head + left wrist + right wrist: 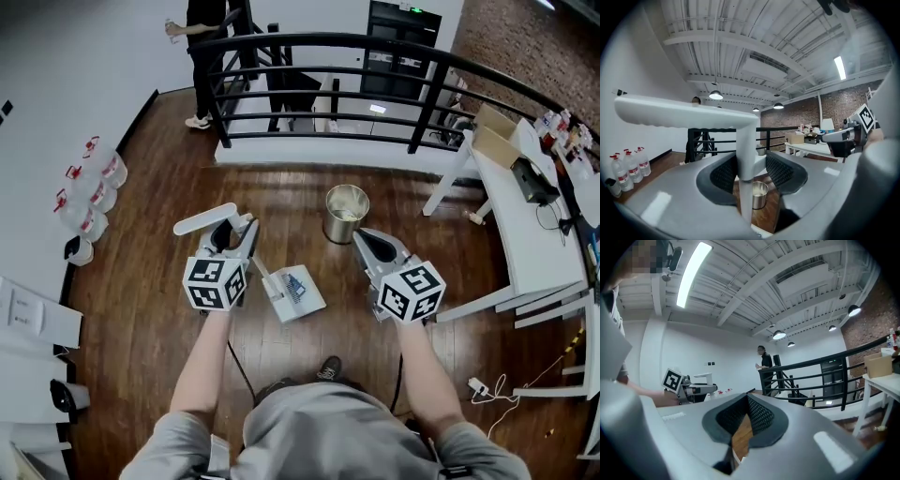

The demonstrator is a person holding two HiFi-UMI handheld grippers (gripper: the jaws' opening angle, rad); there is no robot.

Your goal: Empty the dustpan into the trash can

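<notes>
Dark plank floor (pixel 150 309) covers a mezzanine edged by a curved black railing (pixel 328 42) at 12 o'clock. White tables (pixel 525 244) stand at 3 o'clock, and a white wall runs along 9 o'clock.

One steel trash can (pixel 346 214) stands on the floor straight ahead of the person. One white dustpan (pixel 293 295) hangs just at 7 o'clock of it, off the floor and carrying some bluish litter.

The left gripper (pixel 242 232) has its pads clamped on the upright shaft of the dustpan handle (pixel 206 218). The right gripper (pixel 367 240) is empty and level, with its pads together at the tips.

Only the head view shows the pan's load and one cardboard box (pixel 497 141) on a table. Only the gripper views show the white beamed ceiling, three round pendant lamps (pixel 716 95) and the brick wall (pixel 801 117).

At least four red-capped water bottles (pixel 94 192) line the wall at 9 o'clock. One person (pixel 202 56) stands by the railing at 11 o'clock.
</notes>
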